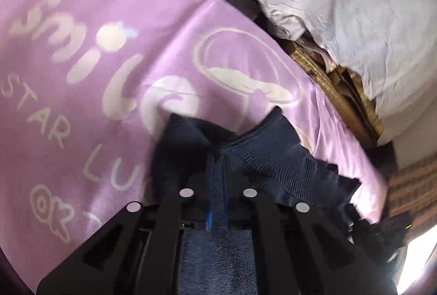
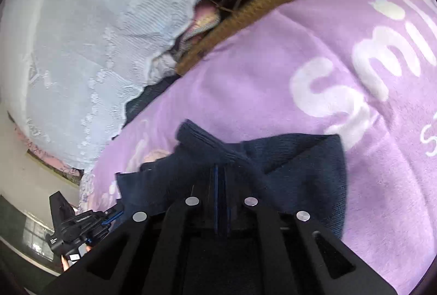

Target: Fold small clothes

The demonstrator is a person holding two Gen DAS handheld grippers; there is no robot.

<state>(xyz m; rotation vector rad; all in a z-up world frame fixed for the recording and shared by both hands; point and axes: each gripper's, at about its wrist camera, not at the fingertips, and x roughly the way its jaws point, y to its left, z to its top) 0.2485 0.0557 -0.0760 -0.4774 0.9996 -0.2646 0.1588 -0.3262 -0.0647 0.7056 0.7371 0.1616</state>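
A small dark navy ribbed garment (image 1: 275, 150) lies bunched on a purple blanket (image 1: 114, 109) printed with white lettering. In the left wrist view my left gripper (image 1: 218, 158) is shut, its two fingers pressed together on a fold of the navy cloth, which humps up around the tips. The right wrist view shows the same garment (image 2: 306, 175), with my right gripper (image 2: 220, 169) shut on another bunched fold of it. The left gripper (image 2: 82, 224) also appears at the lower left there, at the garment's far corner, with a bit of a hand under it.
A white lacy cloth (image 1: 341, 3) is heaped beyond the blanket, with brown woven fabric (image 1: 336, 93) under its edge. The same lace (image 2: 90, 35) and brown fabric (image 2: 262, 0) fill the top of the right wrist view. A pale wall (image 2: 24, 166) shows at the left.
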